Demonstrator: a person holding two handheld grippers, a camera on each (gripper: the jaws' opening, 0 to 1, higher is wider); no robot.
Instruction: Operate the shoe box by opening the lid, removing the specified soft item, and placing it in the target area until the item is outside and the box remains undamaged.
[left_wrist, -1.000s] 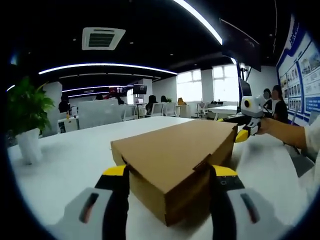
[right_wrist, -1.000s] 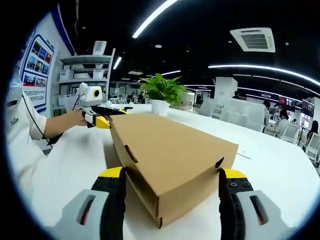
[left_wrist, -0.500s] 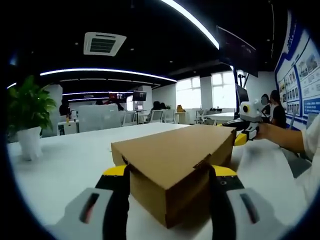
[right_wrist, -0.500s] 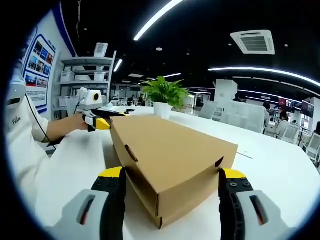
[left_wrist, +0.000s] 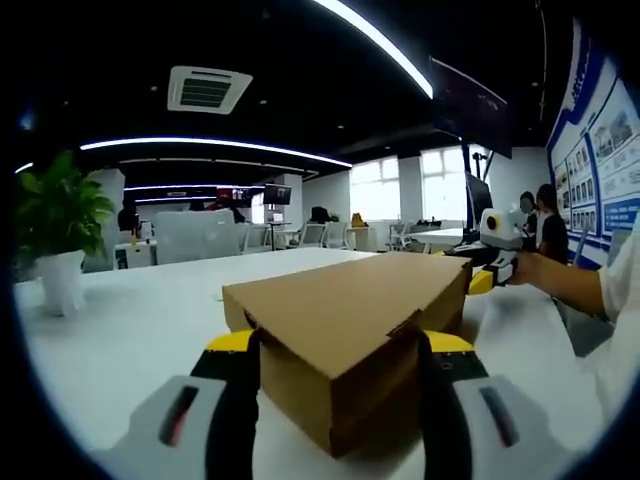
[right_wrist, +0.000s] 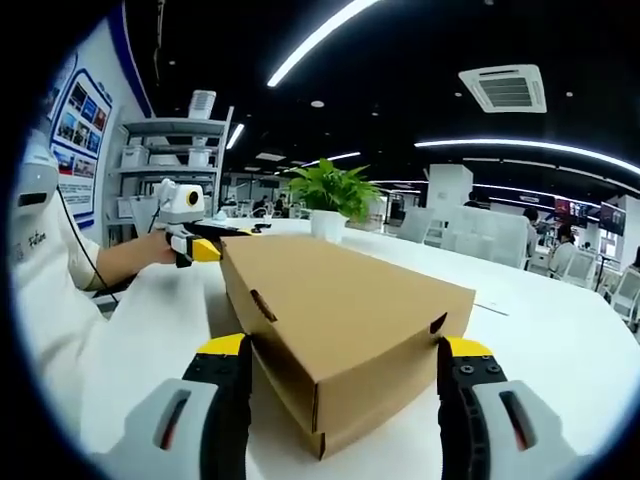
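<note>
Two wide-open claws, left claw (left_wrist: 337, 372) and right claw (right_wrist: 345, 375), straddle opposite ends of the closed shoe box (right_wrist: 340, 305) on the desk (left_wrist: 130, 330); lifting the lid (left_wrist: 345, 300) gently appears next.

Room: open-plan office under a dark ceiling.
Light: long strip lights (left_wrist: 375, 40); ceiling air vent (left_wrist: 205, 89) at 11 o'clock.
Windows: bright panes (left_wrist: 400, 184) at 1 o'clock.
Worktop: white worktop (left_wrist: 130, 330).
Plant: potted plant (left_wrist: 55, 235) at 9 o'clock.
Wall: blue poster board (left_wrist: 600, 165) at 3 o'clock.
Shelving: metal shelf unit (right_wrist: 170, 165) at 10 o'clock.
Seating: white chairs (right_wrist: 470, 225) at 2 o'clock.
</note>
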